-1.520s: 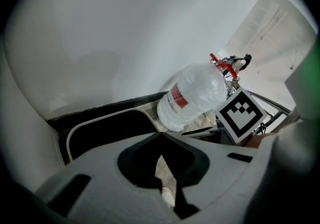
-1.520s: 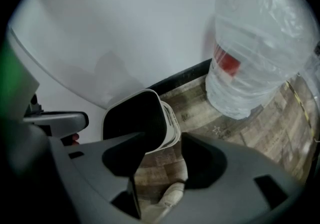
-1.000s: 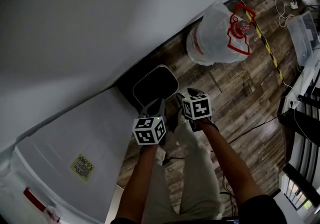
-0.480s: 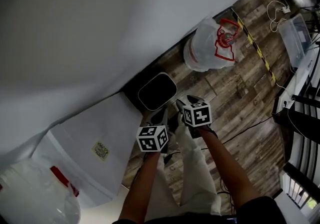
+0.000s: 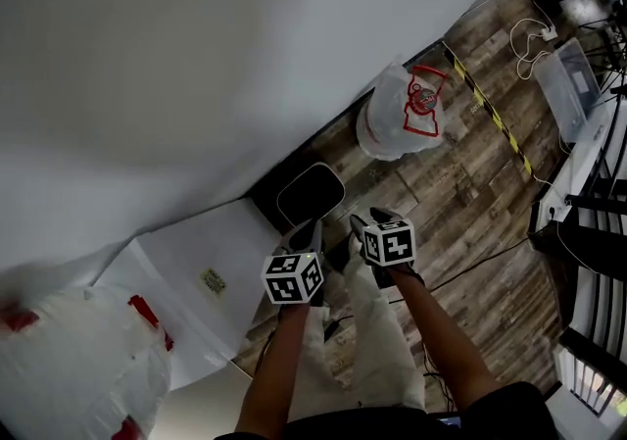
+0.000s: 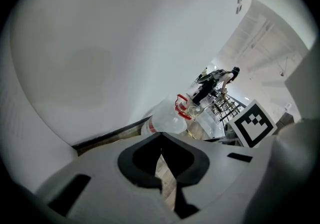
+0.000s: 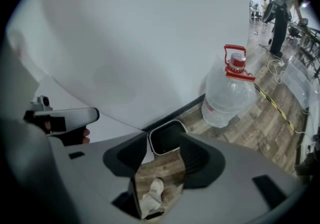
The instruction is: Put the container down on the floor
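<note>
The left gripper [image 5: 306, 229] is keeping its jaws pressed together. Just beyond both tips, the black rounded-rectangular white-rimmed container [image 5: 310, 193] is sitting on the wood-plank floor [image 5: 470, 183]. The right gripper [image 5: 361, 223] is hanging spread, empty. The clear plastic water jug's [image 5: 397, 115] red label is too small to read.

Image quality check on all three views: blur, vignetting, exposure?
Head view: dim overall; jug at lower left smeared by blur, floor planks sharp. Left gripper view: fisheye with black corners, wall a featureless pale wash, left gripper soft up close. Right gripper view: same vignette, water bottle crisp.
</note>
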`<move>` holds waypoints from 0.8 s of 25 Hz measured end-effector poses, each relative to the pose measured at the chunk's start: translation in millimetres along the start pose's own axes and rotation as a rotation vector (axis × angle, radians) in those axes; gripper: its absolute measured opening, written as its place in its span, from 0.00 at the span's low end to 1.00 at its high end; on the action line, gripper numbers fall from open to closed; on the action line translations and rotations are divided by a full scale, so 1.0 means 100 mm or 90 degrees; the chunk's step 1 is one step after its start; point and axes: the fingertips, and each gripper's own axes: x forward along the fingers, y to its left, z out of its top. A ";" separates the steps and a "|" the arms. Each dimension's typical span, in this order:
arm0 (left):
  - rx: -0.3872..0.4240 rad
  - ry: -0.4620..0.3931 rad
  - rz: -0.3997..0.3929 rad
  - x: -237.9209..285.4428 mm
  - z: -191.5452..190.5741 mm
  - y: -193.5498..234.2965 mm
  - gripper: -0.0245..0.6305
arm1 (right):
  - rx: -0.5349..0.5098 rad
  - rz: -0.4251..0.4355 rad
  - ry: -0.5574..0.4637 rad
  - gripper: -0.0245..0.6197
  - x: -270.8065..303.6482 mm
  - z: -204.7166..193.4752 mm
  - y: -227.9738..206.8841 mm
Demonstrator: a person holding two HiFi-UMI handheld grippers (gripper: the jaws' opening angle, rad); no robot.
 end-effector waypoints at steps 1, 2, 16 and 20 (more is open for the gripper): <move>0.001 -0.003 -0.001 -0.03 0.03 -0.06 0.06 | 0.003 0.000 -0.004 0.37 -0.08 0.01 -0.01; 0.002 -0.004 -0.003 -0.06 0.04 -0.12 0.06 | 0.008 0.000 -0.007 0.37 -0.16 0.02 -0.03; 0.032 0.025 -0.039 -0.81 0.05 -0.64 0.06 | -0.026 -0.025 -0.028 0.32 -1.03 -0.07 0.24; 0.052 0.010 -0.060 -0.95 0.28 -0.86 0.06 | -0.050 -0.047 -0.063 0.23 -1.36 0.06 0.28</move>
